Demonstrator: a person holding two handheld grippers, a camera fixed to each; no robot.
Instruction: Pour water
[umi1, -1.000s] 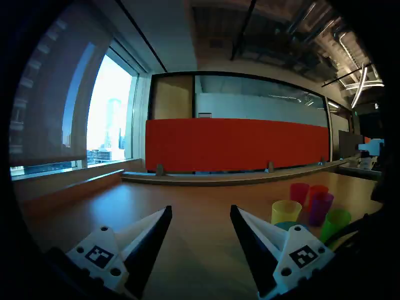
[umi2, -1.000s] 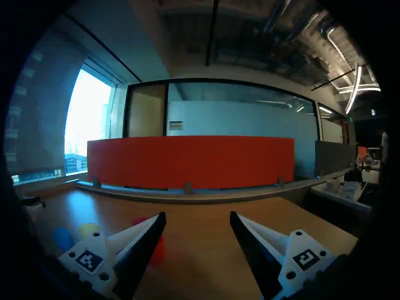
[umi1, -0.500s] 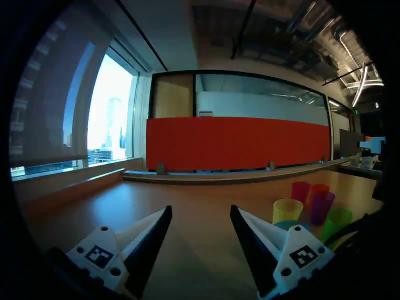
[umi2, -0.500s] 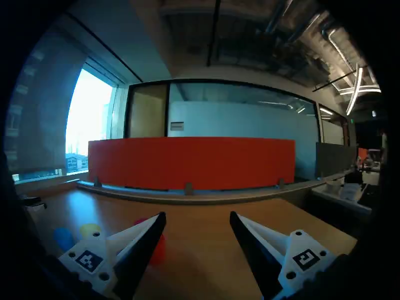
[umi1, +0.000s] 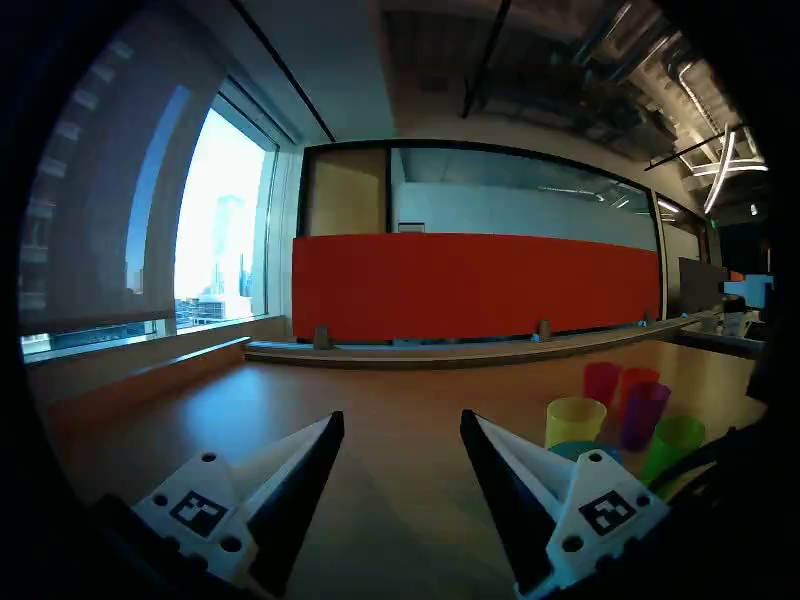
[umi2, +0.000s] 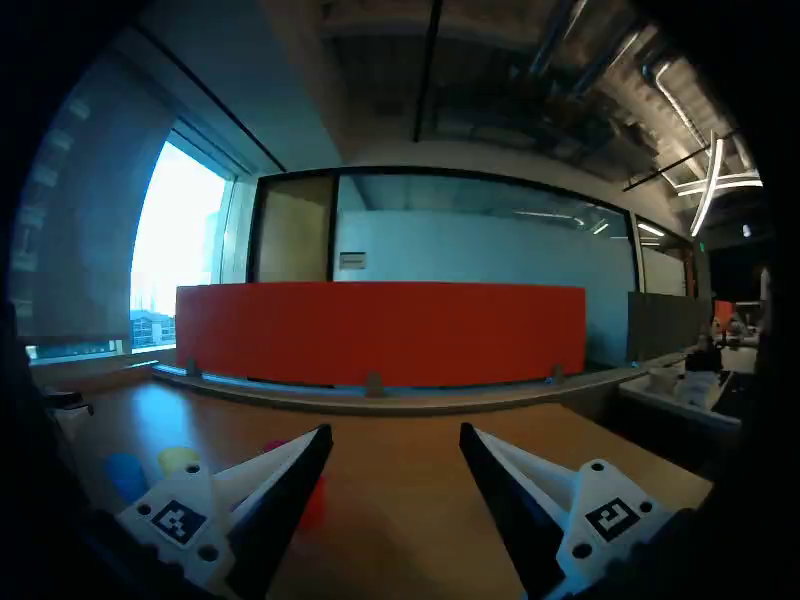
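No words or numbers could be read. Square black-and-white markers (umi1: 197, 512) on the left gripper (umi1: 401, 413) and right gripper (umi2: 396, 427), low in each frame, bore only patterns. A pale sign (umi2: 351, 260) at upper centre was too small.

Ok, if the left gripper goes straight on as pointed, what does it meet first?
The way looks free: the left gripper points over bare table, cups off to the right. First in line is probably the orange divider at the far edge; depth is unclear.

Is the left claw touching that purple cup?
Apart. The left gripper view shows the purple cup standing farther back on the table, beyond the open fingers of the left gripper, which holds nothing.
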